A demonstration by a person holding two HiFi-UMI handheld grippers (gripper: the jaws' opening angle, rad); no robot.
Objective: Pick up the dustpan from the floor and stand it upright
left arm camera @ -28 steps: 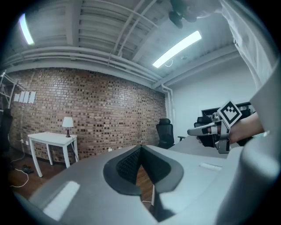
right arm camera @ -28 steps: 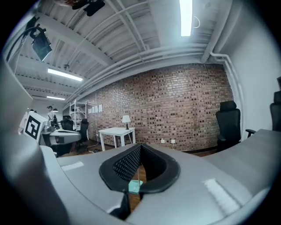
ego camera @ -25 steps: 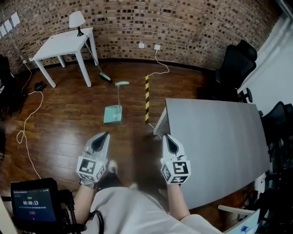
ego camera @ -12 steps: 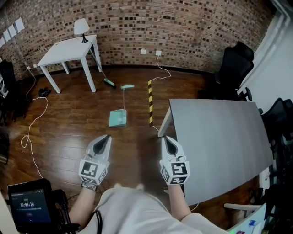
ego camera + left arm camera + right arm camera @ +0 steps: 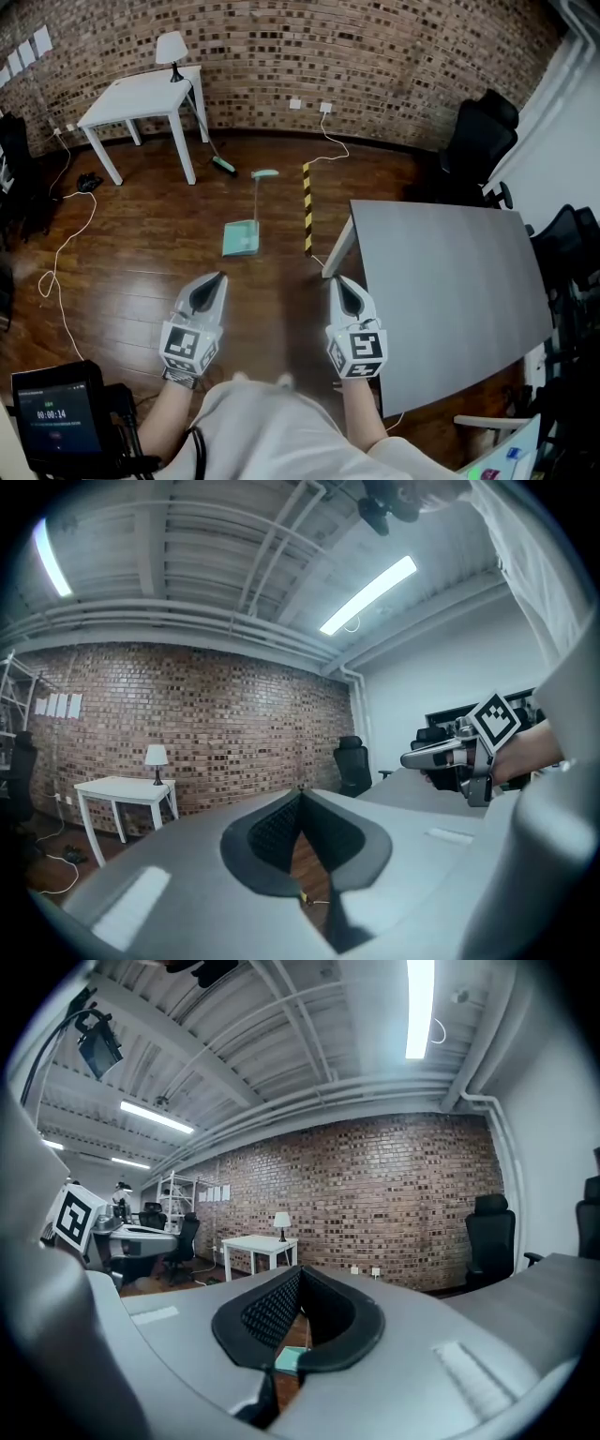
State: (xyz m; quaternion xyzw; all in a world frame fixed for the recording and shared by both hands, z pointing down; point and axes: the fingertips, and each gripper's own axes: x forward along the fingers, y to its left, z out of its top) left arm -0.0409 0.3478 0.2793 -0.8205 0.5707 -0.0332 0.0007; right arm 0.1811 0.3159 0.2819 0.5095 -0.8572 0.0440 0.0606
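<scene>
Since the earlier frame the head view has shifted a little: the dustpan (image 5: 241,238) and the white table (image 5: 141,92) now sit slightly further right in the picture, while both grippers keep the same spots low in the view. The dustpan lies flat on the wood floor, pan end toward the person, long handle pointing away toward the brick wall. It is ahead of both tools and well apart from them, and nothing touches it. Across the picture it falls between the two tips, closer to the left gripper (image 5: 214,278) than to the right gripper (image 5: 337,279). Left gripper view: jaws pressed together at the tips, nothing between them, only bare floor showing through the gap below. Right gripper view: jaws likewise pressed together and empty, with a patch of the teal pan (image 5: 292,1359) visible through the gap under the tips. A striped tape line (image 5: 306,208) runs on the floor just right of the dustpan, between it and the grey table (image 5: 450,291). A brush (image 5: 223,166) lies beyond, near the white table leg.
</scene>
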